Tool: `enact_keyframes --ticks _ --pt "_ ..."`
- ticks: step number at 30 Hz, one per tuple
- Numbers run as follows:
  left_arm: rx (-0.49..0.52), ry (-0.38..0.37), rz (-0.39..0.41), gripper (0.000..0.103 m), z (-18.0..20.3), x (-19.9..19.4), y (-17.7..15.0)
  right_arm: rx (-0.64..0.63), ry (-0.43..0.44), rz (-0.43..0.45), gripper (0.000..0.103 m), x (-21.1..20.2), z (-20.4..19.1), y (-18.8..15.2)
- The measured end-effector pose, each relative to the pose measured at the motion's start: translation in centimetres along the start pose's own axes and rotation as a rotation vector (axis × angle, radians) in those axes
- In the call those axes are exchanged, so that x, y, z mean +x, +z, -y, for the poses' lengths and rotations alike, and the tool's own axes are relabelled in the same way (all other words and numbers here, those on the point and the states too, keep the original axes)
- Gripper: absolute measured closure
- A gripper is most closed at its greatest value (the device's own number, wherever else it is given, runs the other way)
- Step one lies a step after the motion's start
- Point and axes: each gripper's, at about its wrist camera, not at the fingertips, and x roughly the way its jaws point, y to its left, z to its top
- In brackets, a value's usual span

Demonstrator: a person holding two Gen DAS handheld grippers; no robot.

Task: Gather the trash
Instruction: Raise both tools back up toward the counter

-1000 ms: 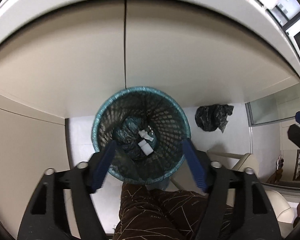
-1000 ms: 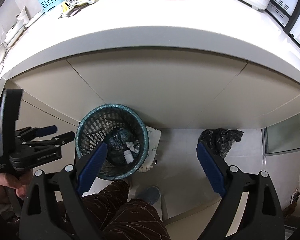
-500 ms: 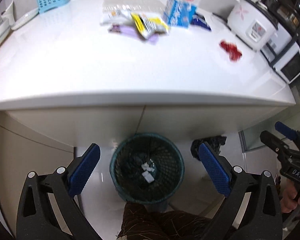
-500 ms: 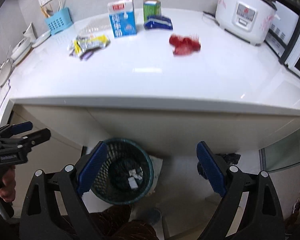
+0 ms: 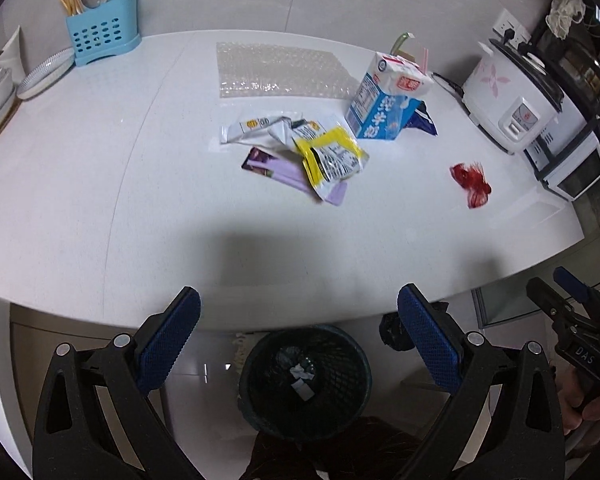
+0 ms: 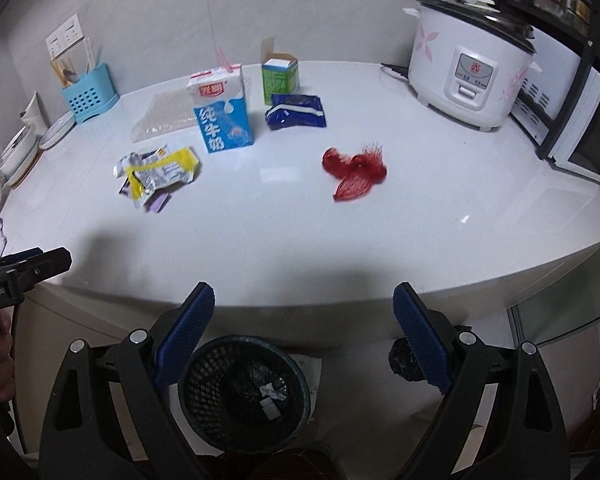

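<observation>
Both my grippers, left (image 5: 299, 320) and right (image 6: 304, 316), jaws apart, empty. Mesh bin (image 6: 244, 394) holds some scraps; snack wrappers (image 5: 320, 152), milk carton (image 6: 221, 114), red net (image 6: 354, 172) remain on counter (image 6: 300, 240).

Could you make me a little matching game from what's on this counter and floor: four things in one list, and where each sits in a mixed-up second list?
Things:
1. milk carton
2. red net
3. wastebasket
4. rice cooker

Places:
A. on the floor below the counter edge
B. far right of the counter
C. lying flat on open counter right of the carton
D. standing upright by the yellow wrapper

Pairs: 1-D, 2-C, 3-A, 4-B
</observation>
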Motion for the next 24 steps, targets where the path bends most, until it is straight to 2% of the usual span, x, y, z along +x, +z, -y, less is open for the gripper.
enact_keyframes --ticks 11,24 --pt "-0.029 0.011 -0.013 0.006 0.0 1.9 4.1 0.012 -0.039 0.007 0.016 1.6 2.1 4.2" --pt "-0.146 0.1 -0.055 0.007 0.4 6.1 8.0 -0.049 -0.016 -0.057 0.016 8.0 5.0 9.4"
